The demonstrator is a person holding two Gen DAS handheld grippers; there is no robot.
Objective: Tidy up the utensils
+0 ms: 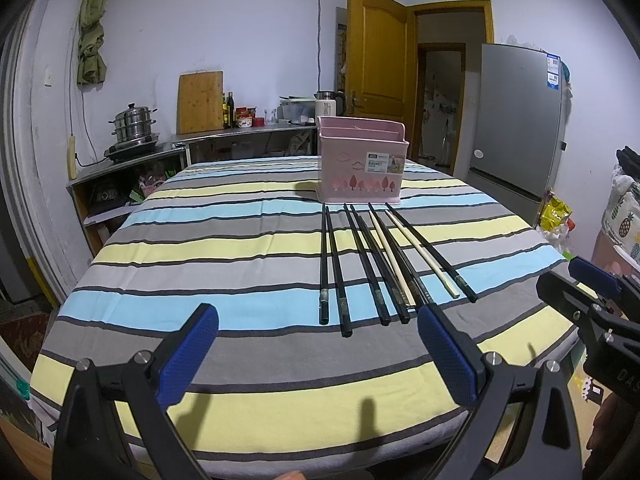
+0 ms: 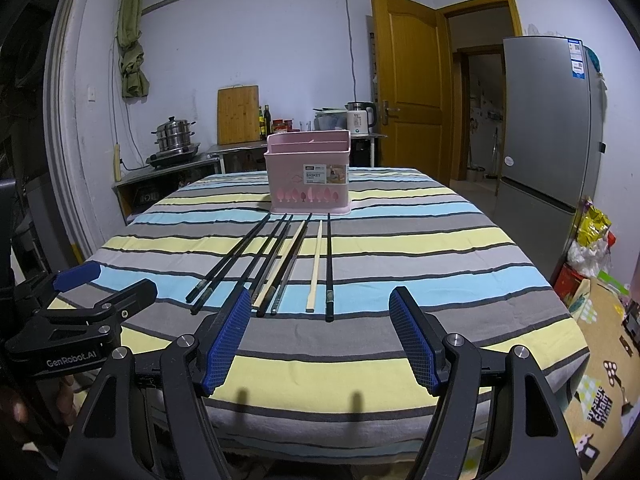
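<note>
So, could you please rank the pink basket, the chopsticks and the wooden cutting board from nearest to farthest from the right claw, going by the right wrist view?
1. Chopsticks: on the striped tablecloth, just ahead of the right claw.
2. Pink basket: mid-table, beyond their tips.
3. Wooden cutting board: against the back wall, left.

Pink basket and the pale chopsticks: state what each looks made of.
Pink basket: likely moulded plastic, matte, with uniform colour, thin walls and a retail label.
Pale chopsticks: probably bamboo or light wood, unpainted cream, duller than the black ones.
</note>
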